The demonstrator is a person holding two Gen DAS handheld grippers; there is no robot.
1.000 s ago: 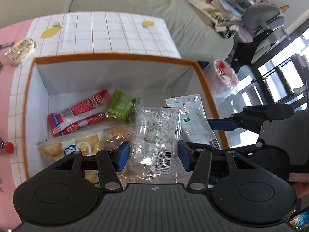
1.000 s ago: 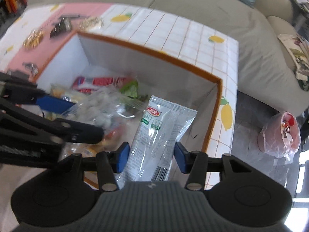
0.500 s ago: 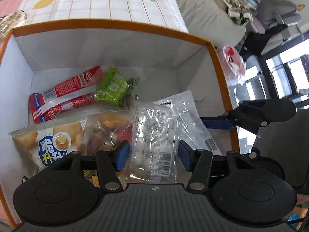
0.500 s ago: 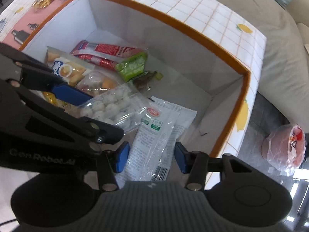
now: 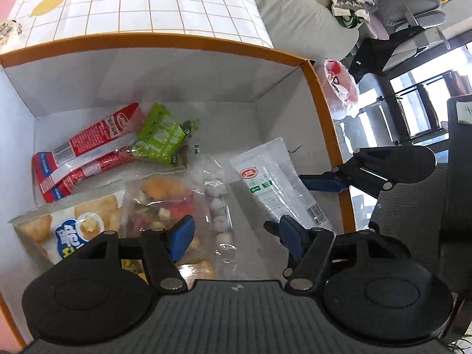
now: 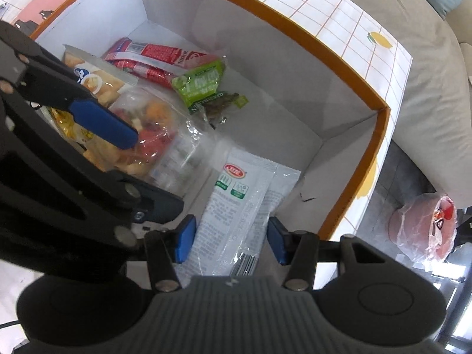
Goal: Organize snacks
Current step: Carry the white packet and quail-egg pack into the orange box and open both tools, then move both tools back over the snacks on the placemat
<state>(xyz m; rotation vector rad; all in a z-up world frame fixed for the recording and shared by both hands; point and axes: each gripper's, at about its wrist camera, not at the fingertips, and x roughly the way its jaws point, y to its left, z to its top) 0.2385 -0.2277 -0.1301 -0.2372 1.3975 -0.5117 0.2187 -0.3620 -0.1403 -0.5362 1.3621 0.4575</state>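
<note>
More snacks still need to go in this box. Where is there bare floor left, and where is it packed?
Bare floor shows along the far wall of the box, behind the green packet, and in the far right corner beyond the white pouch. A narrow strip runs between the clear packet of white balls and that pouch. The left half is crowded: red sausage sticks, puff bag, mixed-snack bag.

**Left gripper opening over the snack box**

Your left gripper (image 5: 233,237) hangs over the orange-rimmed box (image 5: 323,112), its jaws opening, both pads clear of the clear pack of white balls (image 5: 218,203) lying between them. To its right lies a white-and-green packet (image 5: 277,190), beside the right gripper's blue finger (image 5: 320,183). Red sausage sticks (image 5: 85,150) and a green pouch (image 5: 160,140) lie far left.
</note>
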